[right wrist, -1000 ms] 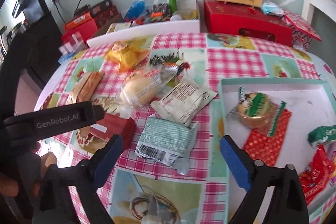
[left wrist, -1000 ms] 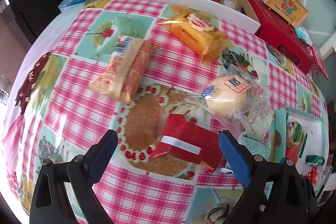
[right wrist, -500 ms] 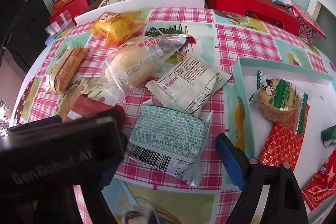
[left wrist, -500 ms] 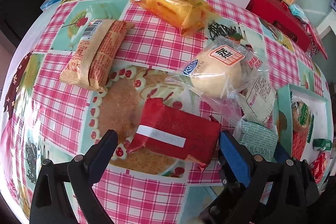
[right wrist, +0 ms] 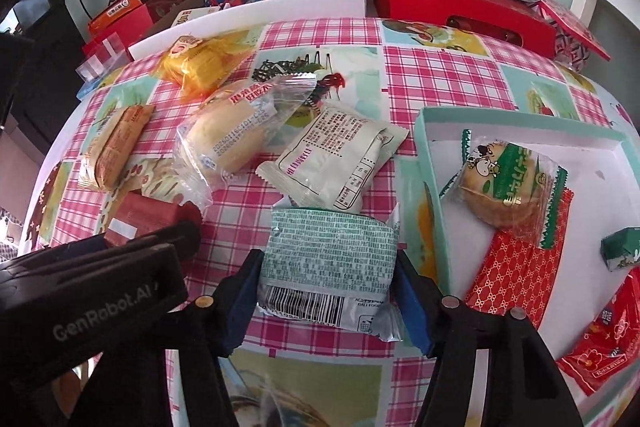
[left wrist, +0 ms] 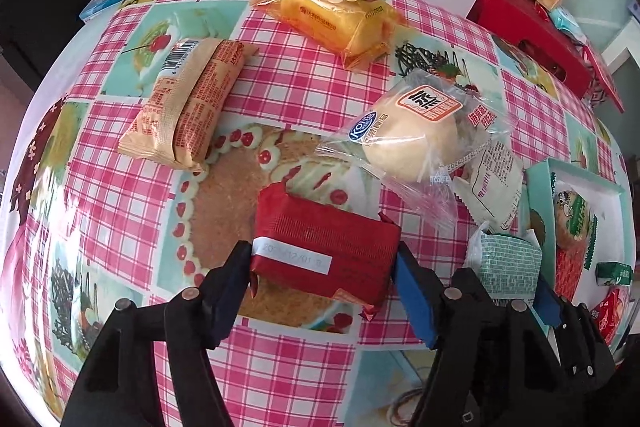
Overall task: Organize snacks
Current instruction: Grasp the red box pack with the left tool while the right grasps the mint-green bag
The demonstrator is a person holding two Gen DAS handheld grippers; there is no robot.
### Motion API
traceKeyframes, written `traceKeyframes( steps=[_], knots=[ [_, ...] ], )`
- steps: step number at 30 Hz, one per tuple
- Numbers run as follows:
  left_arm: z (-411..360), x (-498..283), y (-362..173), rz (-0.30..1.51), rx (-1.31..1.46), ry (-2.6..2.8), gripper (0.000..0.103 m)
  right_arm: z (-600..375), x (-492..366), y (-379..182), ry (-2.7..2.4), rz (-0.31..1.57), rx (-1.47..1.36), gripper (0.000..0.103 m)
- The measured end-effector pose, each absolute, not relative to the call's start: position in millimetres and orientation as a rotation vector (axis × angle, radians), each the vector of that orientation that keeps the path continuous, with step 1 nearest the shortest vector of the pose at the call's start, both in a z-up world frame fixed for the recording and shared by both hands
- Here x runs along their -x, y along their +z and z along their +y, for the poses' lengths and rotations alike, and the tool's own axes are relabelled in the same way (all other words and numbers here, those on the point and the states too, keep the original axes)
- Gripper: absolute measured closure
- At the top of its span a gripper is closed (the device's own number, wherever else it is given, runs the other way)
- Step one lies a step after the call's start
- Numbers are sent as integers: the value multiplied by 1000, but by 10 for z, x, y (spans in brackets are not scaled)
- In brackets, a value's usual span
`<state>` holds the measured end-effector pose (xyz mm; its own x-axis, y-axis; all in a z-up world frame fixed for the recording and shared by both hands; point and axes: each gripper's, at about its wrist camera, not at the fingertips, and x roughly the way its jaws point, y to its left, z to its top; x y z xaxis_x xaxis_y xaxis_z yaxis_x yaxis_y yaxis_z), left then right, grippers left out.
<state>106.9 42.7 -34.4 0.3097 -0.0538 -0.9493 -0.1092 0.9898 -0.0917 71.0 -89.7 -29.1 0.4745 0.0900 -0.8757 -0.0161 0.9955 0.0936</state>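
A red snack packet [left wrist: 324, 243] with a white date strip lies on the checked tablecloth. My left gripper [left wrist: 320, 259] straddles it; its jaws are closing and both pads touch the packet's ends. A teal printed packet [right wrist: 328, 251] lies beside the teal tray [right wrist: 520, 125]. My right gripper [right wrist: 326, 267] is over it, jaws closing, pads pressing its two sides so the wrapper bulges. In the left wrist view the teal packet [left wrist: 506, 267] shows between the right gripper's fingers. The two grippers stand side by side, nearly touching.
A bun in clear wrap [left wrist: 412, 135], a yellow cake packet [left wrist: 332, 15], a tan biscuit packet [left wrist: 188, 107] and a white packet [right wrist: 336, 163] lie on the cloth. The tray holds a green-wrapped cake [right wrist: 504, 183] and red packets. Red boxes [right wrist: 460, 7] line the far edge.
Both grippers came down closer to the table. Their jaws narrowed from wide apart until the pads met the red packet on the left and the teal packet on the right.
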Motion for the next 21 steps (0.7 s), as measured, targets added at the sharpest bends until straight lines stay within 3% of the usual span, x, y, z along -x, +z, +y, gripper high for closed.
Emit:
traceKeyframes(
  steps=[21],
  knots=[
    [490,-793,270,1128,153,25,33,-1045,-428,162,100,992,-116,40]
  ],
)
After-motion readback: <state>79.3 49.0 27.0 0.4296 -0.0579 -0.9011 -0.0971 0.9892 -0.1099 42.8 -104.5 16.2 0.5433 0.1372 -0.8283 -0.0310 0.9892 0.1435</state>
